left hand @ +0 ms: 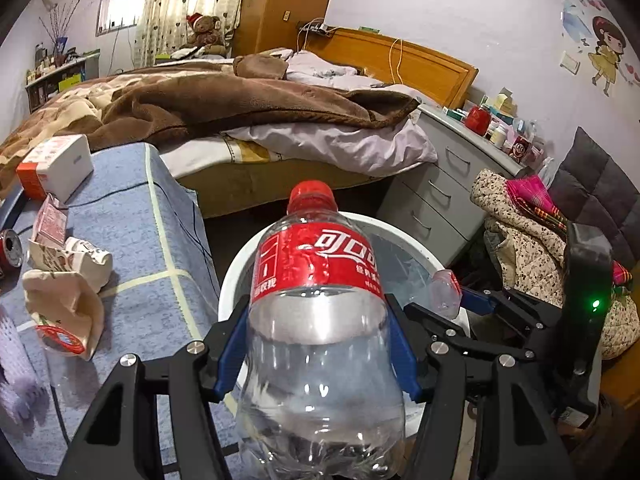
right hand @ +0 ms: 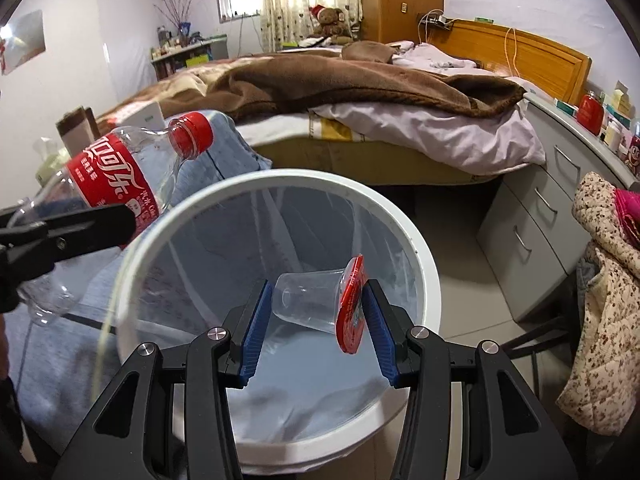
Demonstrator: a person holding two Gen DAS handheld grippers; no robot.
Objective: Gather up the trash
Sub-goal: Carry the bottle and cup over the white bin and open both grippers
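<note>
Now, right gripper (right hand: 316, 320): pinching the plastic cup (right hand: 308, 300) above the bin's mouth; let go only once centred
Left gripper (left hand: 316, 344): clamped on the bottle (left hand: 320, 304), near the rim; carry it further over
Bin (right hand: 424, 256): lined, directly below

Left tool (left hand: 318, 344) clamps clear plastic bottle (left hand: 320, 320), red cap up, red label facing camera, blue pads on both sides. White bin (left hand: 240, 264) just behind bottle. Right tool (left hand: 472, 300) at right, gripping small clear cup (left hand: 444, 292). Crumpled paper bags (left hand: 64, 280), crushed can (left hand: 10, 248), white box (left hand: 60, 168) on blue tabletop (left hand: 160, 240) at left.
</note>
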